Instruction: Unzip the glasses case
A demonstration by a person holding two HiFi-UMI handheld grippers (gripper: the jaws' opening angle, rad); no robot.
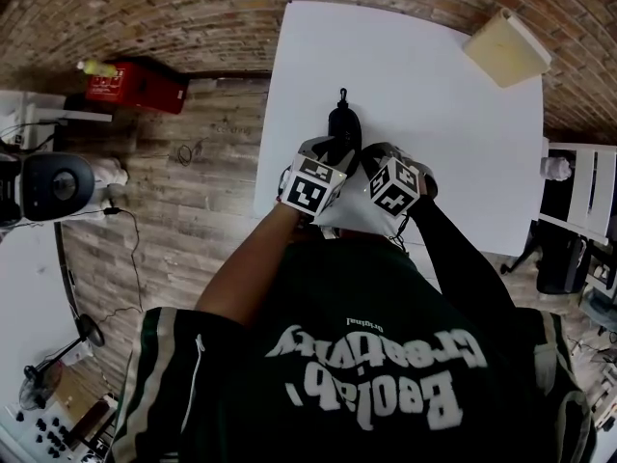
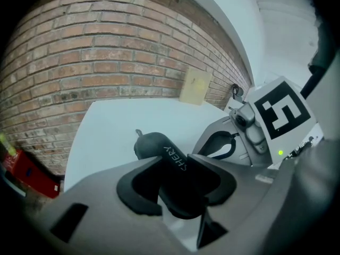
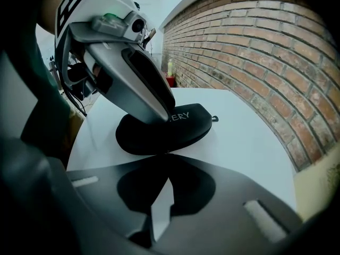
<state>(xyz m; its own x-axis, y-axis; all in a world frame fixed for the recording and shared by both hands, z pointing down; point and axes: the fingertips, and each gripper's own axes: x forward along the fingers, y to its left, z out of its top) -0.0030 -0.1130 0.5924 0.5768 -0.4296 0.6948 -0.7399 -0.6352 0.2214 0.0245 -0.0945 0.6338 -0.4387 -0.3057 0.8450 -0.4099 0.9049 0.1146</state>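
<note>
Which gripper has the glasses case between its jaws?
The left gripper: its jaws clamp the black glasses case, while the right gripper has its jaws closed together.

Perhaps a workshop, brick wall [image 1: 193, 8], plank floor [image 1: 198, 196], white worktable [image 1: 443, 104]

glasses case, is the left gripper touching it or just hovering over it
Touching. The left gripper view shows the left gripper with its fingers clamped on both sides of the glasses case, no gap.
</note>
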